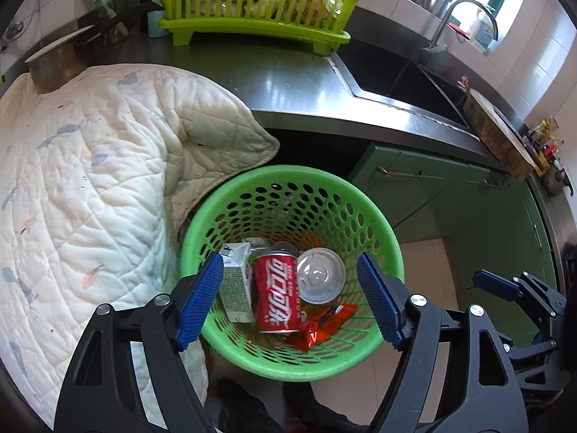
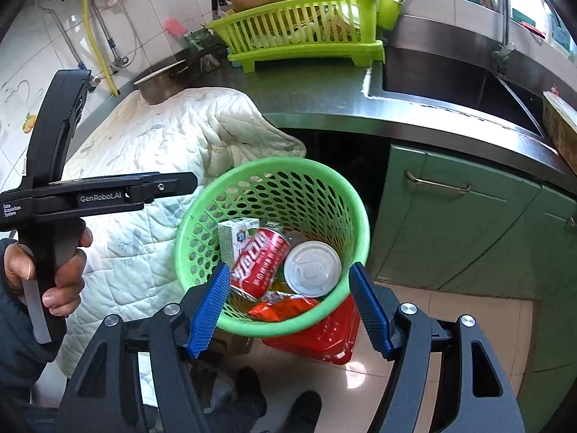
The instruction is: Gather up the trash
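A green perforated basket stands below the counter edge. Inside it lie a red cola can, a white drink carton, a plastic cup with a white lid and an orange-red wrapper. My left gripper hangs above the basket, open, with nothing between its blue pads. My right gripper is also open and empty over the basket's near rim. A hand holds the left gripper's handle at the left of the right wrist view.
A white quilted cloth drapes over the counter's left part and hangs beside the basket. A pot, a lime dish rack, a sink and a tap sit on the steel counter. Green cabinets stand right; a red object lies under the basket.
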A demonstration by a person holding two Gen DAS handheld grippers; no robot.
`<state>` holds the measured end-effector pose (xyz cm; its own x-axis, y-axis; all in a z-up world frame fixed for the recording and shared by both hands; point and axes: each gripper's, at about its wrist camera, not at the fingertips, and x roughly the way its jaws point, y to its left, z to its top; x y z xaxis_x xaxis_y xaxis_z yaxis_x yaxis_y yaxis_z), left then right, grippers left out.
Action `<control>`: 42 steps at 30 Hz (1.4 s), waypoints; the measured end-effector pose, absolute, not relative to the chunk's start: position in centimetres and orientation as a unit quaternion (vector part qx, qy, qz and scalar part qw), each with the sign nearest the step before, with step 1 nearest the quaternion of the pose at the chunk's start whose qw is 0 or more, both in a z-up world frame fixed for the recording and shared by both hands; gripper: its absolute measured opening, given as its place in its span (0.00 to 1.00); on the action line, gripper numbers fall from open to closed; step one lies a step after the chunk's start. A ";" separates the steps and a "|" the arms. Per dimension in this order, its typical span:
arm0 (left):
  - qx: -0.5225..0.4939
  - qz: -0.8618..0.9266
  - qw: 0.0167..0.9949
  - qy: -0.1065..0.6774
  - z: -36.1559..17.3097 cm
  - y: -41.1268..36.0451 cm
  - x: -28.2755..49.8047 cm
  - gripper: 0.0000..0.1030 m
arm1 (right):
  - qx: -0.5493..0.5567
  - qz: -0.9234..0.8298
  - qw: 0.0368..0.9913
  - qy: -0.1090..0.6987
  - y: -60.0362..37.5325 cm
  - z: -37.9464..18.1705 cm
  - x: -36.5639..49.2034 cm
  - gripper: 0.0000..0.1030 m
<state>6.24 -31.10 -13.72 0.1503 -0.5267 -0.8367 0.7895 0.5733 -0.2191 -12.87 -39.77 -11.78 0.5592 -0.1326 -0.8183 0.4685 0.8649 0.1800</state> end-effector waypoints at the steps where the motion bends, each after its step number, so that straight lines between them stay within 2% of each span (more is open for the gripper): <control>1: 0.136 -0.435 0.751 0.477 -13.4 -30.7 6.5 0.76 | 0.190 -0.171 0.863 0.435 -39.6 -11.7 -12.6 0.67; 13: 0.119 -0.349 0.815 0.446 -9.9 -24.4 9.6 0.89 | 0.162 -0.123 0.877 0.435 -37.6 -10.1 -8.3 0.75; 25: 0.102 -0.245 0.869 0.418 -7.0 -16.2 11.3 0.91 | 0.128 -0.051 0.890 0.434 -33.7 -8.2 -2.5 0.82; 42: 0.061 -0.130 0.910 0.388 -4.0 -5.9 10.0 0.95 | 0.092 0.008 0.902 0.422 -29.0 -5.1 2.6 0.87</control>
